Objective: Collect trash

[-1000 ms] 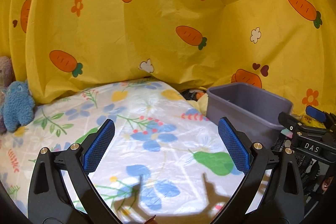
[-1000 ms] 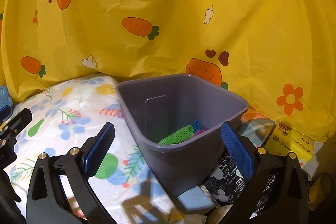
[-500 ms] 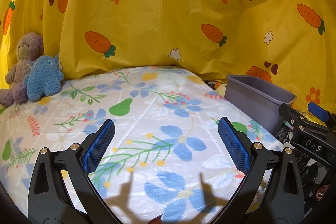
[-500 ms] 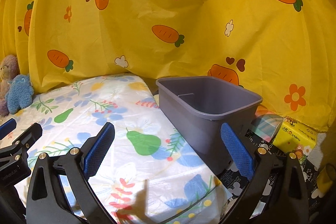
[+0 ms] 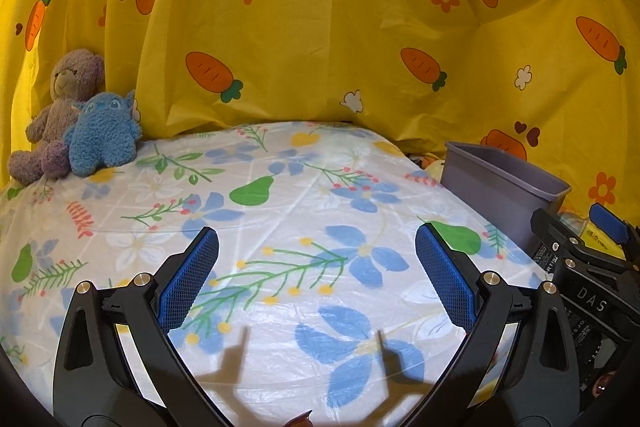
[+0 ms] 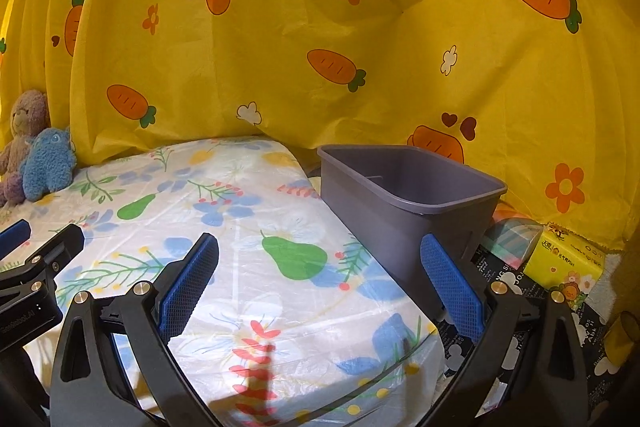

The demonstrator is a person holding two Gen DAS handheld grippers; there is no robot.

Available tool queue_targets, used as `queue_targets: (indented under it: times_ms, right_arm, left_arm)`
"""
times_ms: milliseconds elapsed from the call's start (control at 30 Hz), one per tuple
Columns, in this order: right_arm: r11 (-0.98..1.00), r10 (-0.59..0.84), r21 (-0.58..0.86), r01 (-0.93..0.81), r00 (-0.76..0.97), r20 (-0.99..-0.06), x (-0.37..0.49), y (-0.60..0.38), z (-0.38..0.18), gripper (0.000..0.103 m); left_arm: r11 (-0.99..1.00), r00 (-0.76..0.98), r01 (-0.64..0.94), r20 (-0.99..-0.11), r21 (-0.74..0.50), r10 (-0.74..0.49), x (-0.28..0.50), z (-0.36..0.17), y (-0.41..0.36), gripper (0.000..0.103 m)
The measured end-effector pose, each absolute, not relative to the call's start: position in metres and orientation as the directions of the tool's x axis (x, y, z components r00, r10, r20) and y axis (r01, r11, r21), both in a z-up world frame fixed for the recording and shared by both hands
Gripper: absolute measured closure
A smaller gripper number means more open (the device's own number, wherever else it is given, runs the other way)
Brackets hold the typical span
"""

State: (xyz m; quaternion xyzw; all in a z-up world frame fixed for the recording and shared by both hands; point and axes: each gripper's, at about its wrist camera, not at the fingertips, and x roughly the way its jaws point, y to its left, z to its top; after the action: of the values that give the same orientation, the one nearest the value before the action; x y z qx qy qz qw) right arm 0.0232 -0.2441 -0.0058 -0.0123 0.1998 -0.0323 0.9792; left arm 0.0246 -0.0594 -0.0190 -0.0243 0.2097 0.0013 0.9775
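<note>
A grey plastic bin (image 6: 408,199) stands off the right edge of the bed; its inside is hidden from this low angle. In the left wrist view the same bin (image 5: 500,187) shows at the right. My left gripper (image 5: 316,275) hangs open over the floral sheet (image 5: 280,227) with nothing between its blue pads. My right gripper (image 6: 320,283) is open too, empty, over the sheet (image 6: 240,227) with the bin just beyond its right finger. No loose trash shows on the bed.
Two plush toys, a purple bear (image 5: 60,107) and a blue one (image 5: 104,135), sit at the bed's far left corner. A yellow carrot-print curtain (image 6: 320,27) backs everything. A yellow tissue pack (image 6: 564,259) and printed packaging (image 6: 504,283) lie right of the bin.
Both grippers have pulled back and lowered away from the bin. The green and blue items seen inside it are now out of sight. More of the bed and the plush toys have come into view.
</note>
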Motion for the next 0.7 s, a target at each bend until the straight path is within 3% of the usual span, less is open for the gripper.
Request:
queue_targets:
  times_ms: [700]
  right_arm:
    - [0.998, -0.068, -0.028, 0.062, 0.922, -0.382, 0.0212, -0.245, -0.0045, 0.006]
  left_arm:
    - [0.999, 0.916, -0.012, -0.401, -0.049, -0.009, 0.0203, -0.0159, -0.0612, 0.006]
